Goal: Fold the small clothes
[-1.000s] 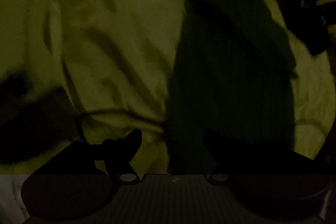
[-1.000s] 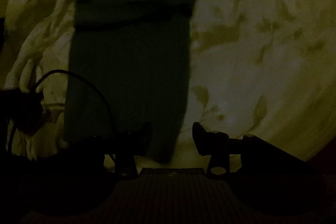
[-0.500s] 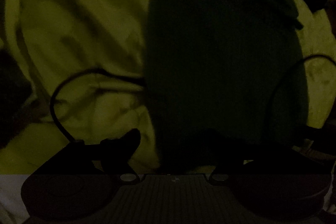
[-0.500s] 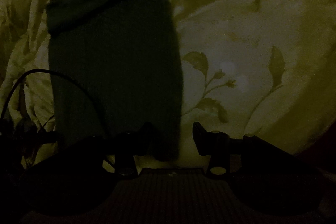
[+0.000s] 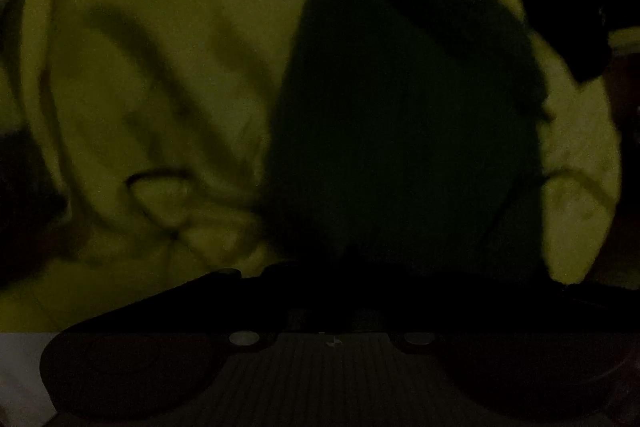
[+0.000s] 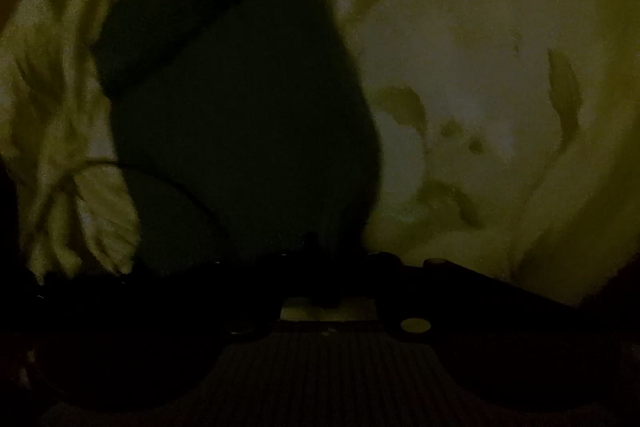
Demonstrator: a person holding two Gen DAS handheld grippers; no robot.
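Pinching the near hem of the dark green knit garment [image 6: 240, 115], laid flat on the leaf-print bedsheet [image 6: 500, 87], we note right gripper [image 6: 326, 259] and left gripper [image 5: 340, 267] jaws closing on its corners, apparently to lift both ends evenly.

Both views are very dim and grainy, tinted yellow-green. The pale sheet [image 5: 160, 67] is the only lit area; the dark garment [image 5: 400, 107] reads as a near-featureless shape. Motion blur softens the creases and the leaf print [image 6: 564, 95]. Fisheye curvature blackens the corners, and the lower frame sinks into shadow.
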